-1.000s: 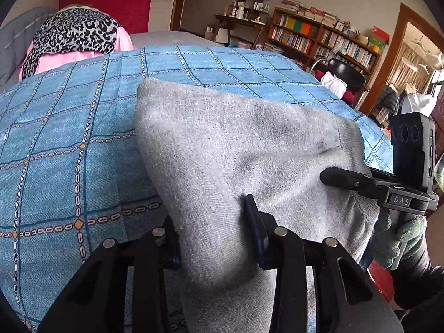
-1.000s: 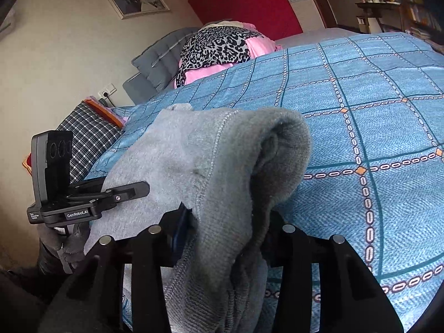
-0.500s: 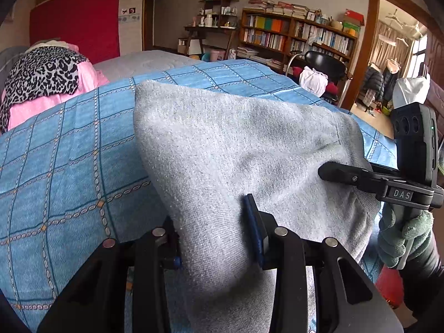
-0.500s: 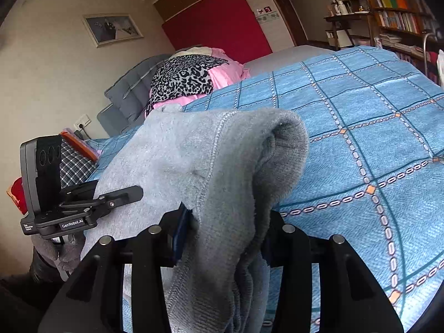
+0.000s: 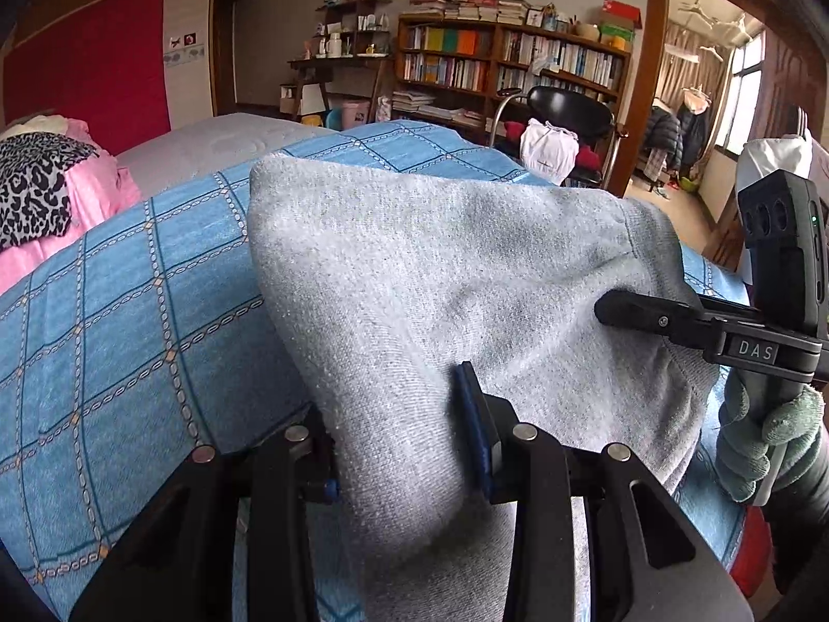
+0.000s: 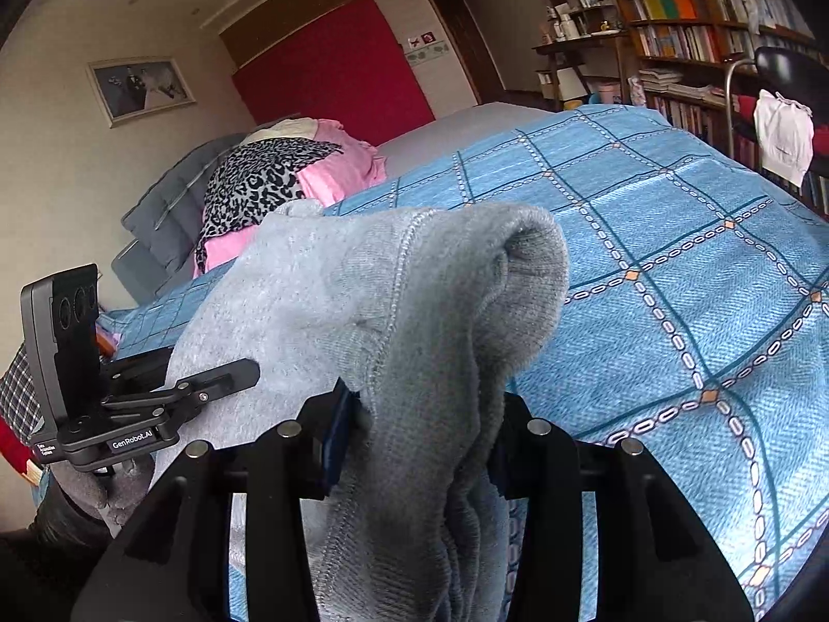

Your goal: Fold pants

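Grey knit pants (image 5: 425,280) are lifted above a bed with a blue checked cover (image 5: 119,321). My left gripper (image 5: 399,430) is shut on one bunched end of the pants. My right gripper (image 6: 419,430) is shut on the other end, where a seam and a rolled edge (image 6: 523,280) show. The cloth spans between the two grippers and drapes down over their fingers. The right gripper also shows in the left wrist view (image 5: 611,308), and the left gripper in the right wrist view (image 6: 243,370).
A pile of pink and leopard-print clothes (image 6: 280,181) lies at the head of the bed. A bookshelf (image 5: 513,62) and a black chair (image 5: 570,109) with white cloth stand beyond the bed's far side. A gloved hand (image 5: 767,430) holds the right gripper.
Both grippers have risen and tilted up with the pants still gripped. More of the room and less of the bed cover shows. The grip on the cloth has not changed.
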`<action>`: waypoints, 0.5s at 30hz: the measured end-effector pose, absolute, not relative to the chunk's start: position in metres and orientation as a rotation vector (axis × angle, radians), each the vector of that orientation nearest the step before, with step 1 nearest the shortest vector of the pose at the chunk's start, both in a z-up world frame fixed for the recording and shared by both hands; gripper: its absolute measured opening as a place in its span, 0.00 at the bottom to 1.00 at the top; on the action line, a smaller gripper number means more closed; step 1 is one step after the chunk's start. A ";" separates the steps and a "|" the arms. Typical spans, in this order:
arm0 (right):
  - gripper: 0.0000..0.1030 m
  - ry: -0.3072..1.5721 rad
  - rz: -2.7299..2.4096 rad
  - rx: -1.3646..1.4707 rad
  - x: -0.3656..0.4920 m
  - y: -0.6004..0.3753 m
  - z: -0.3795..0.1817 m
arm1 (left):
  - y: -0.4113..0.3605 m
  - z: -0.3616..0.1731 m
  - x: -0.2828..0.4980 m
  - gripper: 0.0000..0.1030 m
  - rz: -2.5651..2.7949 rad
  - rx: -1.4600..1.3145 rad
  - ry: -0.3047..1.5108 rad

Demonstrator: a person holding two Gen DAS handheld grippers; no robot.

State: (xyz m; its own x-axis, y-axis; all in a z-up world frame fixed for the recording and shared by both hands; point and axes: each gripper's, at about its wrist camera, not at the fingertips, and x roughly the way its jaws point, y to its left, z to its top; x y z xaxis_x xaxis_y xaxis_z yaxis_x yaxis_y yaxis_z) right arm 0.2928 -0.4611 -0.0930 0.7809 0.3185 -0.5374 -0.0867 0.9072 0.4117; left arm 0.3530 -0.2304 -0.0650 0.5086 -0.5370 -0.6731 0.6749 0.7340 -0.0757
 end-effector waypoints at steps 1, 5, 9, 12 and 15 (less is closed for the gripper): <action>0.42 0.644 0.212 0.383 0.298 -0.467 -0.094 | -0.238 -0.067 0.360 0.35 -0.741 0.208 0.733; 0.43 0.653 0.169 0.389 0.319 -0.488 -0.100 | -0.260 -0.077 0.383 0.35 -0.758 0.211 0.730; 0.42 0.661 0.133 0.389 0.338 -0.503 -0.105 | -0.274 -0.087 0.402 0.35 -0.767 0.203 0.735; 0.42 0.668 0.112 0.389 0.351 -0.510 -0.110 | -0.284 -0.093 0.416 0.35 -0.767 0.196 0.742; 0.42 0.675 0.099 0.384 0.361 -0.514 -0.113 | -0.288 -0.099 0.425 0.35 -0.768 0.189 0.749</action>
State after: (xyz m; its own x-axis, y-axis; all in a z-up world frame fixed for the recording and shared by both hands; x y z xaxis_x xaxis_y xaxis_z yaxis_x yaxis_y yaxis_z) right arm 0.3607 -0.5144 -0.1134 0.7791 0.2118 -0.5900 0.0343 0.9254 0.3775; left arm 0.4253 -0.2880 -0.0993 0.4789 -0.5609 -0.6753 0.6890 0.7168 -0.1068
